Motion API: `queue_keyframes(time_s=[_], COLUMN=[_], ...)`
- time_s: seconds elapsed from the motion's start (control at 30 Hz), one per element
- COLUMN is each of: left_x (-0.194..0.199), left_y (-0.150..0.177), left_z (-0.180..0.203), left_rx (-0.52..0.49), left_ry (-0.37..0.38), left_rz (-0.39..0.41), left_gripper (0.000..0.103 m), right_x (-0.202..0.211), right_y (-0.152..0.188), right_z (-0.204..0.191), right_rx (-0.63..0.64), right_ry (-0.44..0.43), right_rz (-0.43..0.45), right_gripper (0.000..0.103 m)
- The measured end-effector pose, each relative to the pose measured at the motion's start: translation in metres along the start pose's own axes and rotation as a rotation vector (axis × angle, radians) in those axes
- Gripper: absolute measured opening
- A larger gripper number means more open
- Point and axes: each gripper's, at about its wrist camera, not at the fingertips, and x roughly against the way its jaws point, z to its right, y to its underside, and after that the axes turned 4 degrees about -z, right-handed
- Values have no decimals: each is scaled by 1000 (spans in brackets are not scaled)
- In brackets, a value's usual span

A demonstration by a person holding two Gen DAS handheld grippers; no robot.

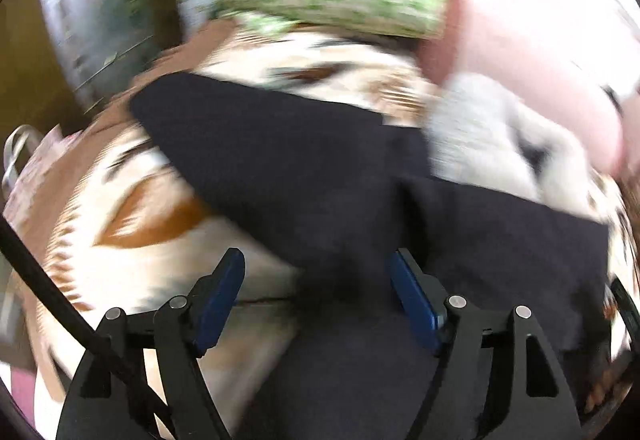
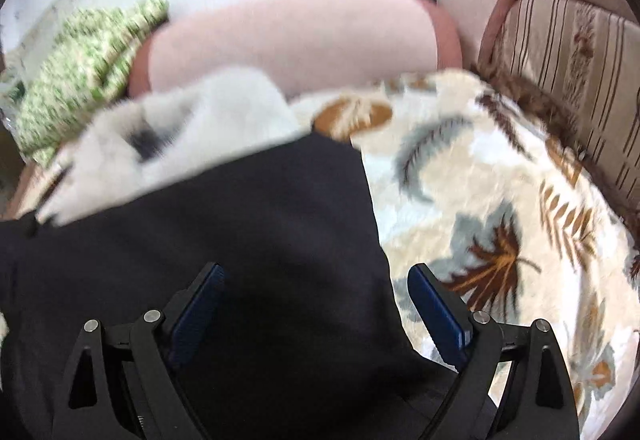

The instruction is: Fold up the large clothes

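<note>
The dark navy garment (image 2: 224,224) is spread over a leaf-print blanket (image 2: 480,176) on what looks like a bed or sofa, with a white fluffy piece (image 2: 180,144) lying on its far edge and a green patterned cloth (image 2: 80,80) plus a pink bolster (image 2: 288,40) behind that.

Both sets of tongs are spread wide with nothing gripped. The left tongs (image 1: 316,296) hover over the garment's left edge, one finger above the blanket and the other above the dark cloth. The right tongs (image 2: 316,304) straddle the garment's right edge the same way.

My guess is it's soft, floppy and light — no stiffness at all, so it'll sag and bunch wherever it isn't held. I'd pinch right at the side edges or corners, one per tong, and grab only the top layer so the blanket doesn't come up with it. Both views are blurry, so seams are hard to spot.
</note>
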Motion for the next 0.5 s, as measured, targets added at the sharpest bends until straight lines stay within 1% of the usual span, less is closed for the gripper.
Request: queue_keyframes(time_s=[0.07, 0.1, 0.17, 0.27, 0.4, 0.5], left_x=[-3, -4, -5, -10, -27, -52], left_y=[-9, -14, -24, -40, -61, -78], left_z=[-40, -66, -112, -161, -200, -215], left_rx=[93, 165, 292, 427, 537, 584], left_ry=[-37, -44, -30, -20, 11, 41], left_rz=[-26, -34, -23, -8, -17, -52], left_gripper=[75, 75, 75, 74, 75, 75], right_x=[12, 17, 21, 20, 11, 7], right_y=[0, 1, 2, 3, 7, 12], right_z=[-3, -3, -4, -9, -17, -22], right_rx=[-9, -14, -16, -11, -10, 2], right_ry=[-33, -50, -68, -77, -83, -86], right_rz=[29, 40, 52, 57, 28, 11], right_gripper=[95, 95, 95, 95, 95, 95])
